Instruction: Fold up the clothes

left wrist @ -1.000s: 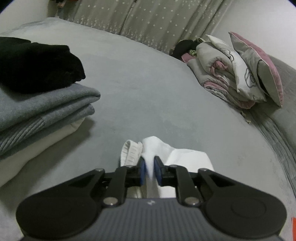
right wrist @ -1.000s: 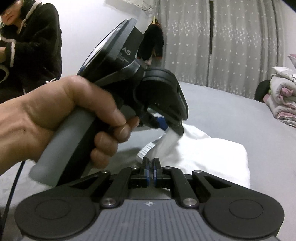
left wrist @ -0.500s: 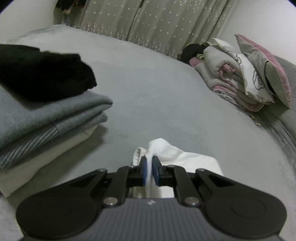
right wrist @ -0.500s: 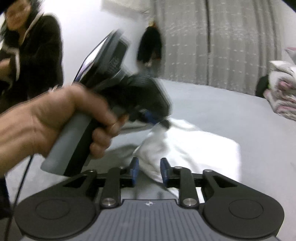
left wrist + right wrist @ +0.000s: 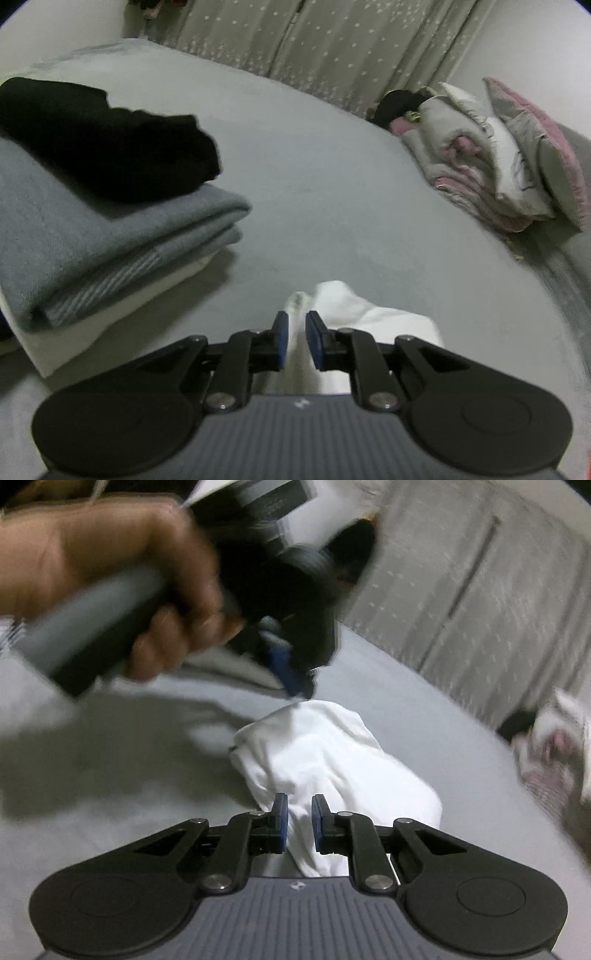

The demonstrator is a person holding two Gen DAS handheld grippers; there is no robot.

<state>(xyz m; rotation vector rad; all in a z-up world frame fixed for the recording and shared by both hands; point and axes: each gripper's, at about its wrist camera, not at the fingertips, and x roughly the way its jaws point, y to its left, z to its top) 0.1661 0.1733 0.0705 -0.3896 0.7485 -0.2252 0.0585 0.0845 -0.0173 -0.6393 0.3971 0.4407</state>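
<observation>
We see a white garment [image 5: 373, 314] on a grey bedspread [image 5: 332, 192]. Beside it, folded clothes — black [image 5: 110, 147] over grey [image 5: 110, 236] over cream [image 5: 110, 314]. Grey curtains [image 5: 332, 48] carry pale dots.

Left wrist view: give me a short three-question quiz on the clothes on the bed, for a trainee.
1. True or false: the black garment lies on top of the folded stack.
2. What lies directly under it? A. a pink pillow B. the grey garment C. a curtain
3. In one word, what colour is the loose garment nearest the camera, right of the stack on the bed?
Key: 1 true; 2 B; 3 white.
</observation>
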